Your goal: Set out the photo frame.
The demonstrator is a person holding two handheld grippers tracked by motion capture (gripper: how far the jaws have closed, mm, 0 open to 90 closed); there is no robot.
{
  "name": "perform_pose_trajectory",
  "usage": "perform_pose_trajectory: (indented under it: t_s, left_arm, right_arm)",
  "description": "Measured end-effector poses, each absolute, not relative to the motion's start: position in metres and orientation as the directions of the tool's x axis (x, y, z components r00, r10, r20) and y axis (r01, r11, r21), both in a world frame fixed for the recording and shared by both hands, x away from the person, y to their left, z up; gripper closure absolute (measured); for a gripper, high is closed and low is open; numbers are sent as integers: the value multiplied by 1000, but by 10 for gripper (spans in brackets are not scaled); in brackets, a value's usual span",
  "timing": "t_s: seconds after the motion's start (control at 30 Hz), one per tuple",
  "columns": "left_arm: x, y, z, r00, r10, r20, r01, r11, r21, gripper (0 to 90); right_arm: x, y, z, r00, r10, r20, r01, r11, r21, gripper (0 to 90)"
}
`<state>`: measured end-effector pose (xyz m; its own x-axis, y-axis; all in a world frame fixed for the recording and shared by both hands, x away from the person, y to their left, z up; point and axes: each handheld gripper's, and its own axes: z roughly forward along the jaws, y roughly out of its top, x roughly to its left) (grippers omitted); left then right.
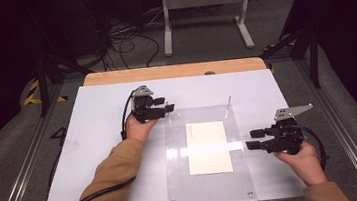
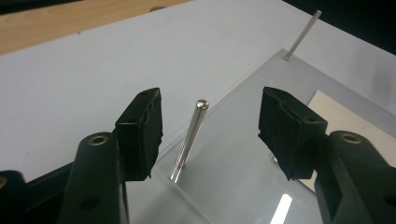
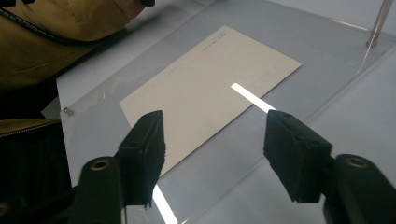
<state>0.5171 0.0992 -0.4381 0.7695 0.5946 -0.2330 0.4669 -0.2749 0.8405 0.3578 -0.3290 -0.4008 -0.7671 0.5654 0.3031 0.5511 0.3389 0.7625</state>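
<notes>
A clear acrylic sheet (image 1: 176,146) lies on the white board (image 1: 105,138), with a cream card (image 1: 208,147) inside its outline. Thin metal pins stand at its far corners. My left gripper (image 1: 169,106) is at the far left corner, open, and the left gripper view shows that corner's pin (image 2: 190,140) upright between the jaws, touching neither pad. My right gripper (image 1: 251,139) is open at the sheet's right edge and points left. In the right gripper view its jaws straddle the sheet's edge (image 3: 243,172) near the card (image 3: 210,84), gripping nothing.
The other far pin (image 1: 228,103) stands at the sheet's far right corner. Small screws (image 1: 250,193) mark its near corners. A wooden strip (image 1: 173,71) borders the board's far side. A white stand (image 1: 204,7) and cables lie on the floor beyond. A tan sleeve (image 3: 51,42) reaches across.
</notes>
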Motion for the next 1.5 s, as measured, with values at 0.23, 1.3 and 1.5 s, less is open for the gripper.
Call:
perform_pose_trajectory:
  t_s: [0.23, 1.3, 1.5]
  left_arm:
    - [514, 88, -447, 747, 639, -187, 477, -319, 819, 554]
    - [533, 80, -441, 687, 692, -223, 588, -349, 729, 851]
    - [537, 80, -441, 673, 695, -252, 612, -333, 717, 848]
  right_arm:
    - [346, -327, -398, -817, 526, 236, 475, 383, 792, 376]
    - [328, -320, -393, -874, 443, 197, 416, 476, 775, 622]
    - [326, -322, -396, -876, 440, 196, 415, 483, 771, 483]
